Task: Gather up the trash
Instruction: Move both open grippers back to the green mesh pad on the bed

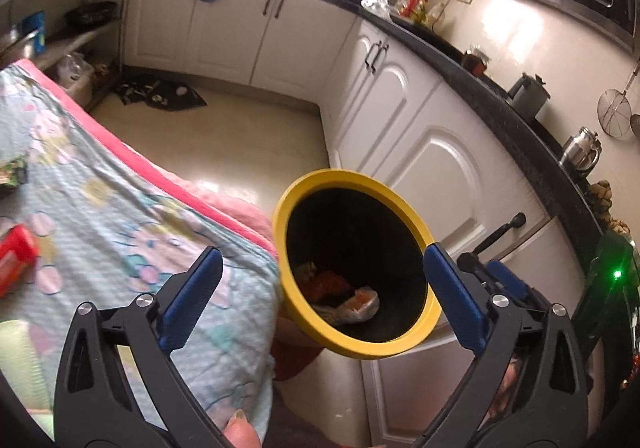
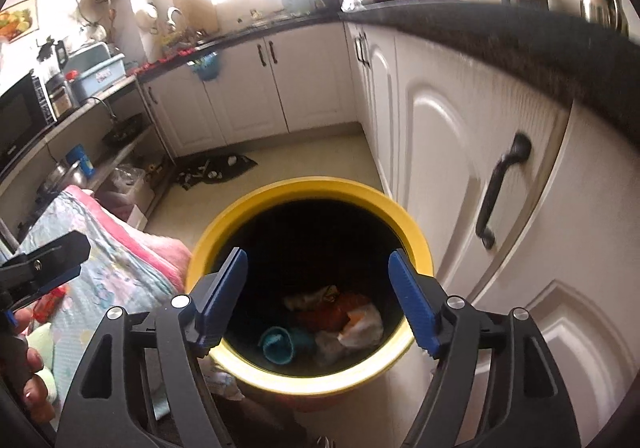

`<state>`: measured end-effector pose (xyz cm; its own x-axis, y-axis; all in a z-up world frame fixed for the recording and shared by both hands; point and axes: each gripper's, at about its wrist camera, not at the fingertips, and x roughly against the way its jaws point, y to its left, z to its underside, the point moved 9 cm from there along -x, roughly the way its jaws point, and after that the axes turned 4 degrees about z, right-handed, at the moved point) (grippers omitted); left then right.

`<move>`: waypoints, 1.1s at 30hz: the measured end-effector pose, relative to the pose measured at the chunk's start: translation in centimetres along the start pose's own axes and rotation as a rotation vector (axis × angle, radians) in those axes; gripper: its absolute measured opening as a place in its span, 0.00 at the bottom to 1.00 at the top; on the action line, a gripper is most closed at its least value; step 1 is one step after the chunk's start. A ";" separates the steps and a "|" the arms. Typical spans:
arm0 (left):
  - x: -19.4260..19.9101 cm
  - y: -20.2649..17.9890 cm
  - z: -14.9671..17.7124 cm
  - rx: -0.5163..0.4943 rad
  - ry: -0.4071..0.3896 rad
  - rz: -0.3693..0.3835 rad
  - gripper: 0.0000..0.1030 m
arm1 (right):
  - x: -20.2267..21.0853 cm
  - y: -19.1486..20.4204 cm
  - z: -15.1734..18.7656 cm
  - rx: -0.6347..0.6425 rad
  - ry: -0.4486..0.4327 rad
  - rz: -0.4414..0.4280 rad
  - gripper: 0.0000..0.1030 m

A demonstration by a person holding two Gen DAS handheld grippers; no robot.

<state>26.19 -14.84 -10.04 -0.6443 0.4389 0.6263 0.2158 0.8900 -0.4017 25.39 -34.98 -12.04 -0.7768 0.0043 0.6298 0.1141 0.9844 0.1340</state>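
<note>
A yellow-rimmed bin [image 1: 298,312] [image 2: 304,380] with a black inside stands on the floor between the cloth-covered table and the white cupboards. Wrappers [image 1: 352,298] [image 2: 348,318] and a teal piece [image 2: 276,344] lie at its bottom. My left gripper [image 1: 322,292] is open, its blue pads wide apart and nothing between them, hanging over the bin's near side. My right gripper [image 2: 318,292] is open directly above the bin's mouth, with nothing in it. A red packet [image 1: 16,260] and a green wrapper [image 1: 14,171] lie on the table cloth [image 1: 120,215]. The left gripper [image 2: 44,264] also shows at the left edge of the right wrist view.
White cupboards [image 1: 432,151] [image 2: 452,151] under a dark counter [image 1: 500,103] run along the right, close to the bin. A dark cloth [image 1: 160,93] [image 2: 216,169] lies on the tiled floor farther off. Shelves with a microwave [image 2: 20,119] stand at the left.
</note>
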 end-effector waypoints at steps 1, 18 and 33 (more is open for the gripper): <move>0.8 0.3 -0.1 0.001 -0.014 -0.010 0.89 | 0.5 0.2 -0.3 0.005 -0.014 -0.005 0.72; 10.9 3.9 -2.0 0.044 -0.209 -0.093 0.90 | 6.8 6.3 -2.6 0.075 -0.117 -0.153 0.77; 17.7 8.5 -1.6 0.079 -0.300 -0.186 0.90 | 10.8 13.8 -1.3 0.183 -0.137 -0.298 0.77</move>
<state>17.80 0.66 -1.27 -0.8565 0.2041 0.4741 0.0247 0.9336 -0.3574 19.43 -21.62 -2.38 -0.8362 -0.2761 0.4739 -0.2325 0.9610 0.1495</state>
